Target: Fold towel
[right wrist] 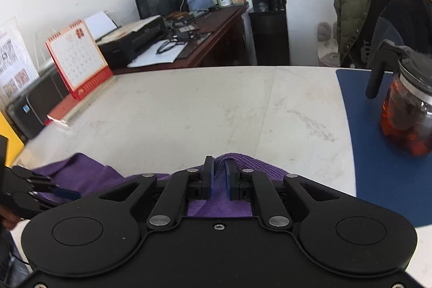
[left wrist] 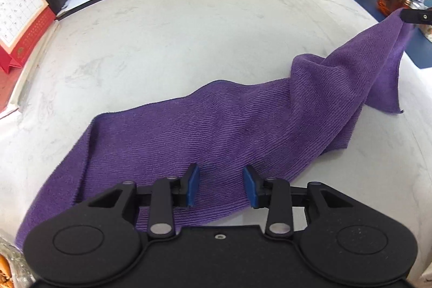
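Observation:
A purple ribbed towel [left wrist: 216,126] lies stretched across the white marble table [left wrist: 189,31]. My left gripper [left wrist: 221,184] stands open low over the towel's near edge, its blue pads [left wrist: 193,185] apart with flat cloth beneath them. The towel's right end rises off the table to my right gripper [left wrist: 405,15], which holds it up at the frame's right edge. In the right wrist view, the right gripper [right wrist: 219,169] has its jaws close together with a bunched fold of the towel [right wrist: 243,162] between them. The left gripper [right wrist: 54,190] shows at the left there, over the cloth.
A glass teapot [right wrist: 405,112] of amber tea stands on a blue mat [right wrist: 378,166] at the table's right. A red desk calendar [right wrist: 78,58] stands at the far left edge. A person [right wrist: 405,18] sits beyond the far right side. A cluttered desk [right wrist: 189,42] lies behind.

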Demonstrator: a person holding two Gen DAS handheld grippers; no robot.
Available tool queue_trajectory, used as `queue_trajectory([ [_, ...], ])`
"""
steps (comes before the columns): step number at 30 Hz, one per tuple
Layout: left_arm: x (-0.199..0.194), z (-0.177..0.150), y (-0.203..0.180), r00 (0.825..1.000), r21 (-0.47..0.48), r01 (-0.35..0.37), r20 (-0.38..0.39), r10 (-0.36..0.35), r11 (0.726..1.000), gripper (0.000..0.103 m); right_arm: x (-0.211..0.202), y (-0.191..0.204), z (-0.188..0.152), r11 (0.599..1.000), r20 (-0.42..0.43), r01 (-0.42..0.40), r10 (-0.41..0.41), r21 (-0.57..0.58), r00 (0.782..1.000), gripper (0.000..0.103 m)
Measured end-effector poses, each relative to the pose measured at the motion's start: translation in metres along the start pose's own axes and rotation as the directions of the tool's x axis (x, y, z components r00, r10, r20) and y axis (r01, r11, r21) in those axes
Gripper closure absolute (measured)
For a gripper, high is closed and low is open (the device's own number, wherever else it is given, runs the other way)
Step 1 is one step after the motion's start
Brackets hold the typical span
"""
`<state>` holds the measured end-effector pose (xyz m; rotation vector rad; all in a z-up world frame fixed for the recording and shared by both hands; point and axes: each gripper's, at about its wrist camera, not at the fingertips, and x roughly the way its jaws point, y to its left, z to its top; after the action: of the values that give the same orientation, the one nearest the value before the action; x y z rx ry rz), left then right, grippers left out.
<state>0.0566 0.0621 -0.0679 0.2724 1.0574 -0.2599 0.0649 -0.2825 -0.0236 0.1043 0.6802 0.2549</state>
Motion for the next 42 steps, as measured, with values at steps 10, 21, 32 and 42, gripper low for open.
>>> queue_trajectory([
  [10, -0.010, 0.008, -0.008, 0.999, 0.011, -0.006, 0.032, 0.006, 1.000, 0.069, -0.031, -0.029, -0.046, 0.988, -0.041, 0.000, 0.006, 0.151, 0.999, 0.052],
  [21, 0.008, 0.008, -0.011, 1.000, 0.016, 0.015, 0.003, -0.015, 1.000, 0.068, 0.024, 0.023, -0.079, 0.995, -0.232, -0.016, 0.037, 0.094, 0.972, 0.059],
  [32, 0.010, 0.008, -0.003, 0.999, -0.002, 0.037, 0.011, -0.037, 0.999, 0.065, 0.038, 0.066, -0.072, 0.989, -0.269, -0.015, -0.025, -0.149, 0.963, 0.065],
  [42, 0.009, 0.005, 0.000, 0.998, -0.028, 0.053, 0.025, -0.052, 0.998, 0.064, 0.042, 0.059, -0.065, 0.981, -0.282, 0.000, -0.057, -0.195, 0.958, 0.096],
])
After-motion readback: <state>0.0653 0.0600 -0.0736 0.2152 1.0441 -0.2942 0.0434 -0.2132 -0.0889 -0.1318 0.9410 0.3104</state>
